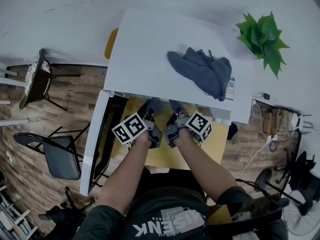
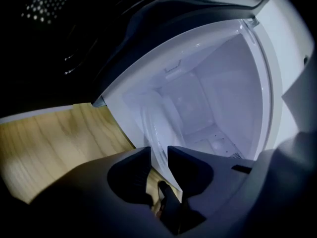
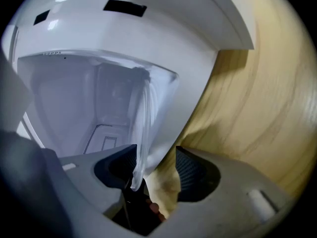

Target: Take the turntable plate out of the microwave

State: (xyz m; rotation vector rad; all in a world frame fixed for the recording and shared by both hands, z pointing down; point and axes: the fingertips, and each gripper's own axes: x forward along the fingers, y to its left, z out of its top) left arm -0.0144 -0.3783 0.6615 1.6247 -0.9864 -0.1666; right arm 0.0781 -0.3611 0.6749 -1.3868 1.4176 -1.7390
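Observation:
The clear glass turntable plate (image 2: 157,133) stands on edge in the mouth of the white microwave (image 1: 150,49). My left gripper (image 2: 159,155) is shut on its rim, with a pad against each face. In the right gripper view the plate (image 3: 143,118) hangs between the jaws of my right gripper (image 3: 156,160), close to the left jaw, with a gap to the right jaw, so this gripper is open. From the head view both grippers, left (image 1: 151,109) and right (image 1: 175,111), reach side by side into the microwave opening, and the plate is hidden under the microwave's top.
The microwave door (image 1: 95,144) hangs open at the left. The microwave stands on a wooden table (image 1: 165,156). A grey cloth (image 1: 202,71) lies on its top and a green plant (image 1: 262,39) stands at the right. Chairs (image 1: 55,154) stand at the left.

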